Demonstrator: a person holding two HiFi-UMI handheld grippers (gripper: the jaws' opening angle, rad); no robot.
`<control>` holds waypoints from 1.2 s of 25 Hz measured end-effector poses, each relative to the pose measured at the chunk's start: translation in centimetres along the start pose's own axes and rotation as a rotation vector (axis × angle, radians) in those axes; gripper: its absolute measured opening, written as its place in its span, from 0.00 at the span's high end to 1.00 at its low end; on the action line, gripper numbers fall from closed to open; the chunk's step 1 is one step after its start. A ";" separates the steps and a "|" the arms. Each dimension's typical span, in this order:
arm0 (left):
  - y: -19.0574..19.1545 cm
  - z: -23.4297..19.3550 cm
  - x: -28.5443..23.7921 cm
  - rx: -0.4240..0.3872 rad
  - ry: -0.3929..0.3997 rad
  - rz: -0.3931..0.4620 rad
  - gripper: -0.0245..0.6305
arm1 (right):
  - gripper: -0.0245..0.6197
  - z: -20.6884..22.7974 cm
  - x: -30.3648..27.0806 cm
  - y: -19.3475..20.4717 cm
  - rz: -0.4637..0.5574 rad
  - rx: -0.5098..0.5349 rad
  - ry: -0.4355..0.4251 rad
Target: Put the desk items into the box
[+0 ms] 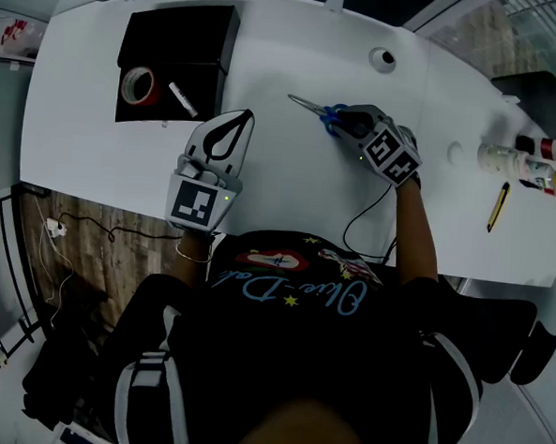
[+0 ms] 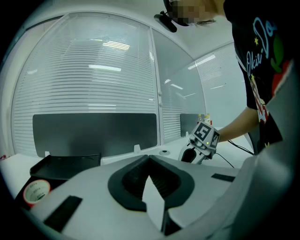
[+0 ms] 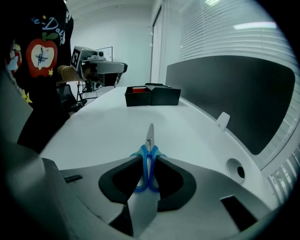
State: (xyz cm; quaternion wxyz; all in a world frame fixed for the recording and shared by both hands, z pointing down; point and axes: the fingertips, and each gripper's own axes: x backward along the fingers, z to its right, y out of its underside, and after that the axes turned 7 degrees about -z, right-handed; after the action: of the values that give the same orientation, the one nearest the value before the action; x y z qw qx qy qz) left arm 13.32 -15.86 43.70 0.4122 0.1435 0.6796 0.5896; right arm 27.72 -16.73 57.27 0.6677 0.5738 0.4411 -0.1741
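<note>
Smooth, matt white desk [image 1: 291, 170]. On the desk: scissors [image 3: 148, 161] with bright bare-metal blades and glossy blue plastic handles. At the desk's far left: matt black box [image 1: 176, 41] holding a glossy red tape roll [image 1: 138, 85]. Right gripper [image 3: 149, 154]: matt pale plastic shell, black matt pads [image 3: 172, 180].

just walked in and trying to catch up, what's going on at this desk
A person is clearing a white desk into a black box, with a hand-held tool in each hand. The right tool is closed on the blue handles of the scissors, which lie on the desk. The left tool is shut and empty, near the box, which already holds a tape roll. Bottles sit at the far right.
</note>
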 end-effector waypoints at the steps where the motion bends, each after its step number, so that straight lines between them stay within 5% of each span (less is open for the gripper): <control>1: -0.1 0.0 0.1 -0.002 -0.001 0.000 0.97 | 0.83 0.1 0.1 -0.1 0.007 0.007 0.020; 12: -0.5 0.0 0.8 -0.026 -0.007 0.004 0.97 | 0.83 0.8 2.6 -1.7 0.106 -0.010 0.145; 30: -1.2 1.2 2.8 -0.047 -0.013 0.015 0.97 | 0.83 0.1 5.7 -3.1 0.151 0.016 0.232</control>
State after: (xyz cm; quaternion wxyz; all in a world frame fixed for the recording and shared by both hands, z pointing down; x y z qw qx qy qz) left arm 12.80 -13.46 41.54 0.4152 0.1427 0.6617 0.6077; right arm 28.56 -16.11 50.88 0.6188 0.6271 0.4694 -0.0594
